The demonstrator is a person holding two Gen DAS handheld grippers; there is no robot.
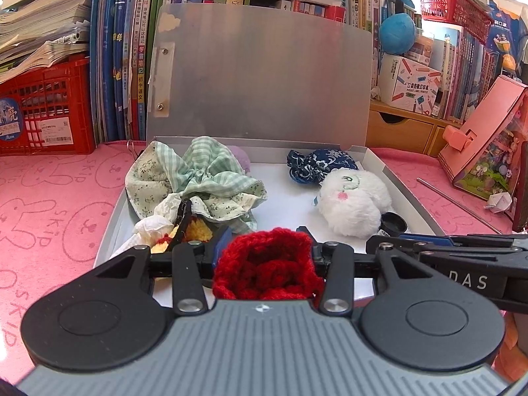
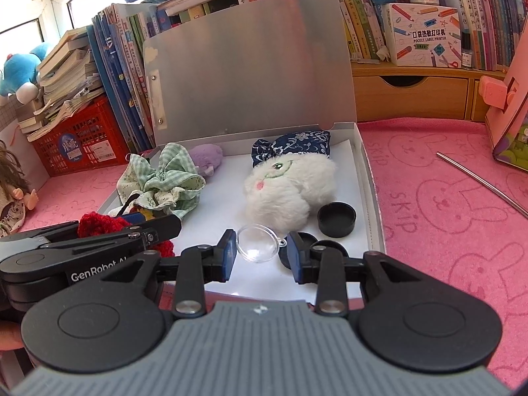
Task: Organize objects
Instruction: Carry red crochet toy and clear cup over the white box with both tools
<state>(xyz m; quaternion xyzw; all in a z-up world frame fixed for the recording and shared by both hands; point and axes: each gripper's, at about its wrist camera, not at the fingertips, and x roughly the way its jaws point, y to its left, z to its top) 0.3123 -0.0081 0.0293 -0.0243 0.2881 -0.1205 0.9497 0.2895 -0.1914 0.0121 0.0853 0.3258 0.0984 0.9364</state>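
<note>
Both grippers pitched down over the open box (image 2: 369, 178).
Left gripper (image 1: 264, 254) jaws clamp red knit piece (image 1: 267, 270); right gripper (image 2: 262, 254) at its 3 o'clock, jaws pinching clear dome (image 2: 259, 242).

A pink towel (image 2: 445, 198) printed with rabbits covers the counter. Behind it stand rows of books (image 1: 132, 49), a red crate (image 1: 46, 112) and wooden drawers (image 2: 409, 95). Bright daylight enters through a window (image 2: 49, 3) at the upper left.

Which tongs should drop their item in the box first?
Probably the right tongs: their clear dome hangs over bare box floor. The left tongs, gripping the red knit piece, sit at the crowded front-left corner.
</note>
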